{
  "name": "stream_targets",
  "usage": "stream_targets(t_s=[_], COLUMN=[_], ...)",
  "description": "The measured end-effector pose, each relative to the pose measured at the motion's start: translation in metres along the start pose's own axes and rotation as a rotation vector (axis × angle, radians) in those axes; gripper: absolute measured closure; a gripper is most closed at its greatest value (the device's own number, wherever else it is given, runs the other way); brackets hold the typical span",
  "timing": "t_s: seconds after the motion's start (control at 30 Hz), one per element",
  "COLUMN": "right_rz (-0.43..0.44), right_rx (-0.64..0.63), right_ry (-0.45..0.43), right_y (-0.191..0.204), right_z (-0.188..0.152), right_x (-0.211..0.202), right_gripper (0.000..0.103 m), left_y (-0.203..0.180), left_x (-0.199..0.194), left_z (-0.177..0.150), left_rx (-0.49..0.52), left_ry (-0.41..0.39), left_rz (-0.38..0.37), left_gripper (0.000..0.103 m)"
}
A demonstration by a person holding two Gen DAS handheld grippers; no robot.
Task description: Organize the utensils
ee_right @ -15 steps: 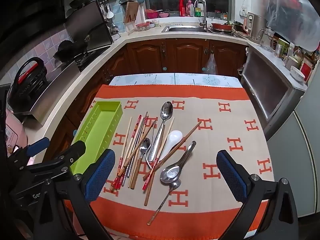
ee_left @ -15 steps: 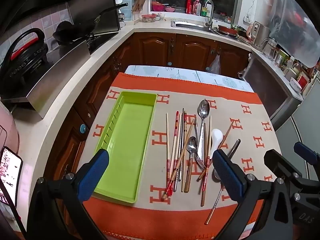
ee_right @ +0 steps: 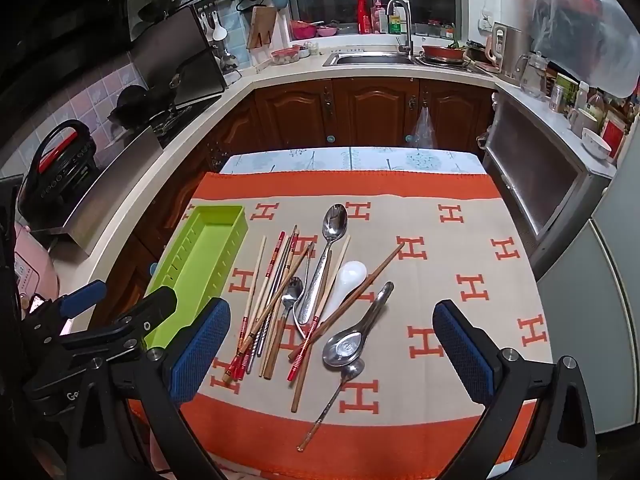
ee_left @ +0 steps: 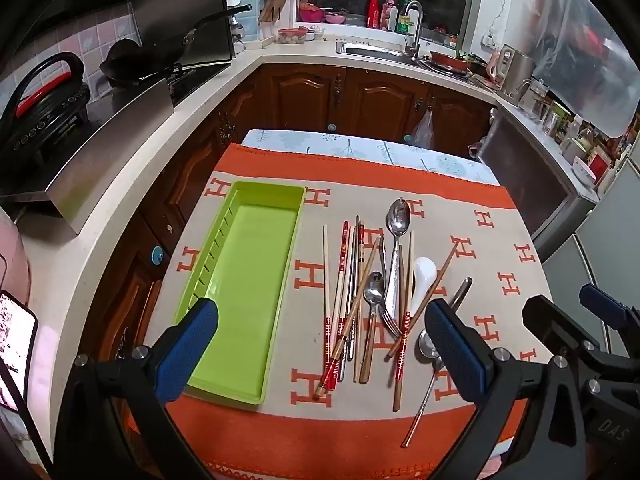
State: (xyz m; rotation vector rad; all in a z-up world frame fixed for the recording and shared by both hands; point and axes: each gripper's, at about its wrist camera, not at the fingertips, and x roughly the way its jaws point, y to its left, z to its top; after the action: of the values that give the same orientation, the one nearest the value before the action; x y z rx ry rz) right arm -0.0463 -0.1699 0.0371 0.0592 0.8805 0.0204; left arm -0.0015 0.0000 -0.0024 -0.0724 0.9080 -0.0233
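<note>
A long lime-green plastic tray (ee_left: pixel 244 280) (ee_right: pixel 200 260) lies on the left of the orange-and-beige cloth, with nothing inside. To its right sits a loose pile of utensils: several chopsticks (ee_left: pixel 342 280) (ee_right: pixel 276 280), a large steel spoon (ee_left: pixel 398 220) (ee_right: pixel 334 224), a white ceramic spoon (ee_left: pixel 423 276) (ee_right: pixel 348 276), a fork (ee_left: pixel 390 316) and a steel ladle-shaped spoon (ee_right: pixel 346 346). My left gripper (ee_left: pixel 320 354) hovers open above the tray's near end and the pile. My right gripper (ee_right: pixel 332 354) hovers open over the pile's near end. Neither holds anything.
The table (ee_right: pixel 440 160) stands in a U-shaped kitchen with white counters and brown cabinets (ee_right: pixel 372 116). A stove with a wok (ee_left: pixel 132 60) is at the left, a sink (ee_right: pixel 368 58) behind. A thin long-handled spoon (ee_right: pixel 332 400) points toward the cloth's near edge.
</note>
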Motion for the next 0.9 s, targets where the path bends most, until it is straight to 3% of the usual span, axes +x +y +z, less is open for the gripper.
stream_targets(t_s=[0.9], right_rz=[-0.001], right_rx=[-0.001], right_ry=[0.005], right_y=[0.009], right_z=[0.0], right_x=[0.0], right_gripper=[0.0], left_y=[0.001], left_x=[-0.001], left_z=[-0.006], left_rx=[0.002], left_ry=[0.004], left_rz=[0.015], left_gripper=[0.001])
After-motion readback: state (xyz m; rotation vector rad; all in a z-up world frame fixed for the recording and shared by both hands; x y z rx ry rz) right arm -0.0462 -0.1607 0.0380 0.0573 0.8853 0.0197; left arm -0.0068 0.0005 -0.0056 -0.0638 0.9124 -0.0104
